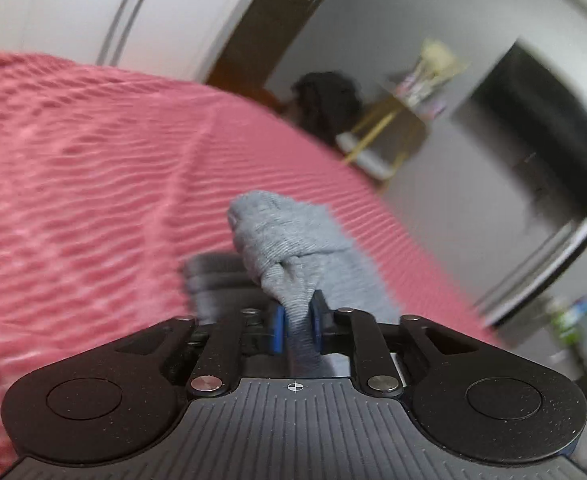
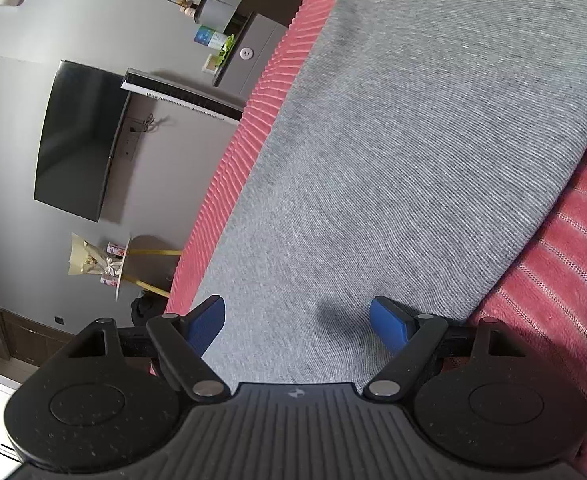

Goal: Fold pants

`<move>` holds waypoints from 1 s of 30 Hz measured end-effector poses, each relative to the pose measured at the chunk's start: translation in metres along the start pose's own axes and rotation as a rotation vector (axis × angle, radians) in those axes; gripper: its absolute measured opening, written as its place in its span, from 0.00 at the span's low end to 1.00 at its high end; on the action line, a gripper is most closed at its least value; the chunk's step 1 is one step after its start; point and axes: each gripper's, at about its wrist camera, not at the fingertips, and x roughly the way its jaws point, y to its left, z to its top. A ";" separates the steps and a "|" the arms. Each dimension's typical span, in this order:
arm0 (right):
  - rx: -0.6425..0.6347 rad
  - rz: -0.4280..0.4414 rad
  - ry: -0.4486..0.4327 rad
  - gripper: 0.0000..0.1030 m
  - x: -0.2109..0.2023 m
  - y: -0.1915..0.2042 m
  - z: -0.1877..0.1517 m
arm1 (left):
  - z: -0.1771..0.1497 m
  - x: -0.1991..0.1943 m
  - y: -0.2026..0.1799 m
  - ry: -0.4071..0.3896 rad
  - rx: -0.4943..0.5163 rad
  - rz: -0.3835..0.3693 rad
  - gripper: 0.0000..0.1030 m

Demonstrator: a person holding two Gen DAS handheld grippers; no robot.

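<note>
I see a ribbed pink bedspread [image 1: 93, 168] under soft grey knit pants [image 2: 413, 160], spread flat toward twelve o'clock. My left claw [image 1: 296, 326] pinches a bunched fold; my right claw [image 2: 297, 320] hangs spread above the cloth.

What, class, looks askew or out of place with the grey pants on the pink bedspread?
Nothing is damaged or spilled. The grey knit pants lie flat on the pink ribbed bedspread, but one end is bunched and lifted, pinched in the left gripper. The right gripper is open over flat fabric.
</note>
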 end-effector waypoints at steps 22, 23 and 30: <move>0.191 -0.208 -0.324 0.36 -0.108 -0.080 0.052 | -0.105 -0.045 -0.109 0.276 0.562 -0.224 0.75; 0.196 -0.214 -0.324 0.36 -0.106 -0.081 0.055 | -0.108 -0.044 -0.110 0.295 0.575 -0.228 0.75; 0.212 -0.162 -0.346 0.35 -0.097 -0.088 0.080 | -0.119 -0.031 -0.110 0.367 0.622 -0.166 0.76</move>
